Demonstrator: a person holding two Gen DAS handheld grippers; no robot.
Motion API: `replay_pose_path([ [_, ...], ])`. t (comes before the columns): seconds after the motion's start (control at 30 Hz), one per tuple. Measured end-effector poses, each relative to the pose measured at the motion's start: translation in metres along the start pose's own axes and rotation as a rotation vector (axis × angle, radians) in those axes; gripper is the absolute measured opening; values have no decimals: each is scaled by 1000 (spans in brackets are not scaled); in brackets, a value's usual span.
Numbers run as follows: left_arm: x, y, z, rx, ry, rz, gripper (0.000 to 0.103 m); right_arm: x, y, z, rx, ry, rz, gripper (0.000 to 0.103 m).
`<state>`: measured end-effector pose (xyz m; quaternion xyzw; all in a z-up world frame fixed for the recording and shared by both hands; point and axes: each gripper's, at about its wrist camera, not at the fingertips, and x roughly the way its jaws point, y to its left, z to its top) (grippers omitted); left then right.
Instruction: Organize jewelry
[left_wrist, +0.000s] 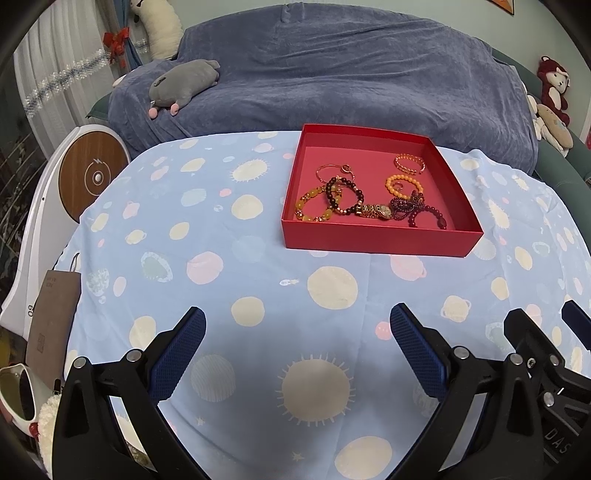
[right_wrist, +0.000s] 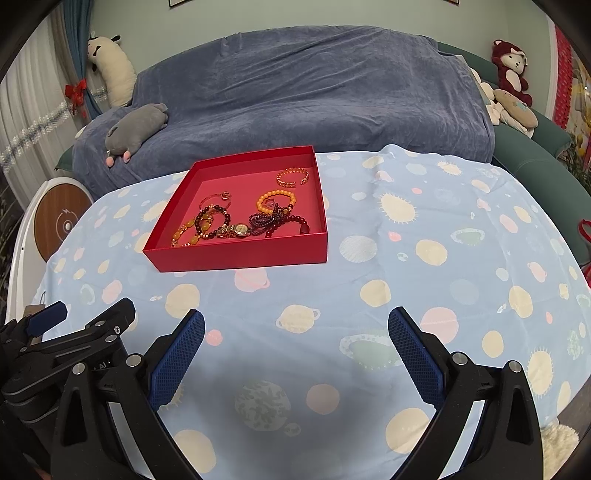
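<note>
A shallow red box (left_wrist: 380, 236) on the worktop holds tangled beaded bracelets (left_wrist: 334, 201) and a gold watch (left_wrist: 376, 211); both grippers' fingers (left_wrist: 181, 354) (right_wrist: 417, 354) are spread wide, empty.

box (left_wrist: 380, 242): looking like matt red card | tablecloth (left_wrist: 229, 258): showing as thin, smooth printed cloth | bracelets (left_wrist: 343, 199): gleaming as glossy beads, shiny metal | finger pads (right_wrist: 177, 354): showing rough blue texture | sofa cover (right_wrist: 314, 92): looking plush

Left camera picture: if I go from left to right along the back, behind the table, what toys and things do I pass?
Wooden disc → grey plush → red box of jewelry, on the table in front of the blue sofa cover → red monkey plush.
</note>
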<state>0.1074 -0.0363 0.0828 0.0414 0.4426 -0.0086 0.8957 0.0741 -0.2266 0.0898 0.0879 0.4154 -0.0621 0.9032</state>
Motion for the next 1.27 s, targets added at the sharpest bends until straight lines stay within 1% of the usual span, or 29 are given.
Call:
replay_pose_path([
  [0.17,2,-1,1,11,11,-1,96,0,0,1,-3,3,0,96],
  [0.3,1,-1,-1,11,3,10,96,1,-1,3,-6,4,-2,96],
  [1.27,-2,3,1,0,-18,20,96,0,-2,5,-8,-4,-3,96],
])
